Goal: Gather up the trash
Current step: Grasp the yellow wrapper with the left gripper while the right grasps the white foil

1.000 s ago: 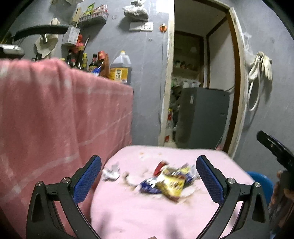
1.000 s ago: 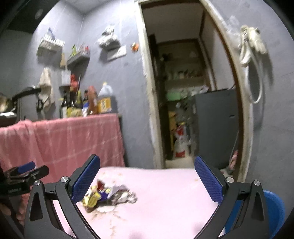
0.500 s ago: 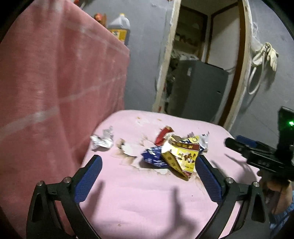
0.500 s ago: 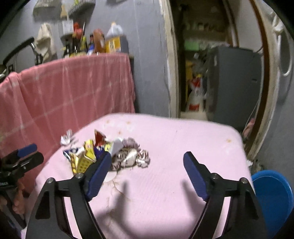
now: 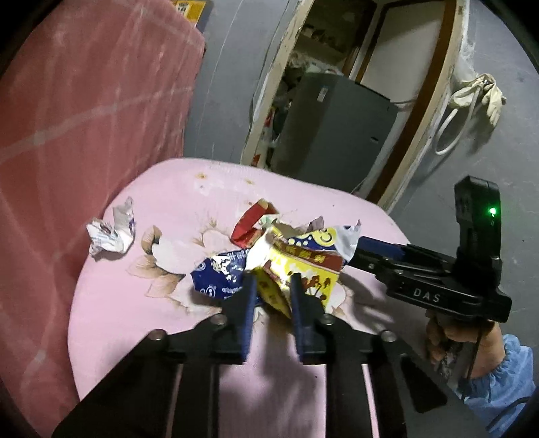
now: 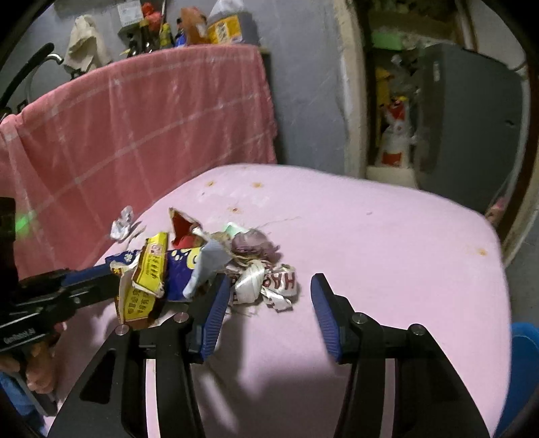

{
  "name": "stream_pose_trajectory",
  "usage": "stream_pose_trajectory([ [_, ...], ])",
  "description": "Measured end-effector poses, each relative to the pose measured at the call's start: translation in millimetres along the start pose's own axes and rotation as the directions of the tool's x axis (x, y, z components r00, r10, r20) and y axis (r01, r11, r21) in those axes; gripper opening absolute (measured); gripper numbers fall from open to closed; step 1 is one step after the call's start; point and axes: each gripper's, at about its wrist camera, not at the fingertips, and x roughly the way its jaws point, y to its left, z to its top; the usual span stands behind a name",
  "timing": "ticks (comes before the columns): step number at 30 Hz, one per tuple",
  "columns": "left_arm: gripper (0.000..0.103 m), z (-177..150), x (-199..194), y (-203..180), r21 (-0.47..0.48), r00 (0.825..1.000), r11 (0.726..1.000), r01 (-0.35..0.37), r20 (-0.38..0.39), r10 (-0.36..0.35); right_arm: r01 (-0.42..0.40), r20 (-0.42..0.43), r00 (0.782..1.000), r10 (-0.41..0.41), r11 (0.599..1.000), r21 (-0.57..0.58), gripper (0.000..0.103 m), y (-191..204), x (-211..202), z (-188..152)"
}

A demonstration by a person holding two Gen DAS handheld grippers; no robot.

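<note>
A pile of wrappers lies on a pink table (image 5: 141, 330). My left gripper (image 5: 271, 286) is shut on a yellow snack bag (image 5: 296, 266), beside a blue wrapper (image 5: 215, 273) and a red wrapper (image 5: 249, 225). A crumpled silver wrapper (image 5: 111, 232) lies apart at the left. In the right wrist view my right gripper (image 6: 269, 286) is open, straddling a white-and-red wrapper (image 6: 269, 286) and a purple wad (image 6: 252, 242). The yellow bag (image 6: 148, 273) and left gripper (image 6: 84, 279) show at its left.
A pink checked cloth (image 6: 134, 114) hangs behind the table on the left. A doorway with a grey cabinet (image 5: 333, 131) is behind. A blue bin (image 6: 518, 364) stands low at the right of the table. Bottles (image 6: 188, 23) stand above the cloth.
Both grippers moved down and in to the pile. The left gripper closed from wide open onto the yellow bag. The right gripper narrowed somewhat and now straddles the white-and-red wrapper.
</note>
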Motion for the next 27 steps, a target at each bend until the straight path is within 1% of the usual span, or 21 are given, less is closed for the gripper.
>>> stream_pose_trajectory([
  [2, 0.007, 0.3, 0.5, 3.4, -0.015, 1.000, 1.000, 0.003, -0.013, -0.003, -0.029, -0.030, 0.999, 0.029, 1.000, 0.003, 0.046, 0.0, 8.6, 0.5],
  [3, 0.004, 0.2, 0.0, 4.7, -0.021, 1.000, 1.000, 0.006, -0.018, -0.006, -0.042, -0.042, 0.998, 0.042, 0.999, 0.004, 0.037, 0.1, 11.7, 0.8],
  [4, 0.004, 0.4, -0.5, 5.3, -0.024, 1.000, 1.000, 0.009, -0.022, -0.010, -0.058, -0.047, 0.997, 0.059, 0.998, 0.006, 0.033, 0.2, 12.8, 0.4],
  [5, 0.003, 0.5, -1.3, 5.7, -0.026, 1.000, 1.000, 0.014, -0.024, -0.015, -0.069, -0.043, 0.997, 0.069, 0.998, 0.010, 0.032, 0.5, 11.8, -0.6],
  [7, 0.001, 1.2, -3.1, 4.2, -0.026, 0.999, 0.999, 0.027, -0.019, -0.027, -0.074, -0.032, 0.997, 0.074, 0.997, 0.008, 0.027, 1.5, 9.1, -1.6],
  [10, 0.000, 3.1, -4.3, -1.8, -0.014, 1.000, 1.000, 0.023, -0.005, -0.023, -0.074, -0.006, 0.997, 0.074, 0.997, 0.020, 0.024, 0.6, 1.6, -5.4],
  [14, 0.000, 2.6, -11.5, -12.1, 0.003, 1.000, 1.000, 0.020, 0.022, -0.020, -0.035, 0.057, 0.998, 0.033, 0.999, 0.039, 0.023, -5.4, -21.4, -14.1],
  [18, 0.000, 2.8, -19.3, -33.5, 0.038, 0.997, 0.999, 0.028, 0.068, -0.031, 0.054, 0.141, 0.988, -0.058, 0.998, 0.034, 0.023, -9.2, -54.6, -23.5],
  [21, 0.000, 6.1, -26.3, -55.8, 0.070, 0.991, 0.997, 0.041, 0.126, -0.049, 0.104, 0.234, 0.966, -0.110, 0.994, 0.037, 0.023, -10.7, -89.6, -29.9],
  [24, 0.000, 10.7, -32.2, -80.0, 0.104, 0.981, 0.993, 0.058, 0.181, -0.076, 0.158, 0.332, 0.929, -0.166, 0.986, 0.050, 0.023, -11.3, -125.1, -35.4],
  [26, 0.000, 15.1, -35.4, -100.4, 0.139, 0.971, 0.988, 0.067, 0.217, -0.097, 0.190, 0.394, 0.896, -0.202, 0.979, 0.069, 0.023, -12.3, -149.0, -39.3],
  [27, 0.000, 16.3, -36.1, -107.8, 0.151, 0.967, 0.986, 0.075, 0.229, -0.109, 0.214, 0.434, 0.872, -0.228, 0.973, 0.082, 0.023, -13.2, -164.6, -42.3],
])
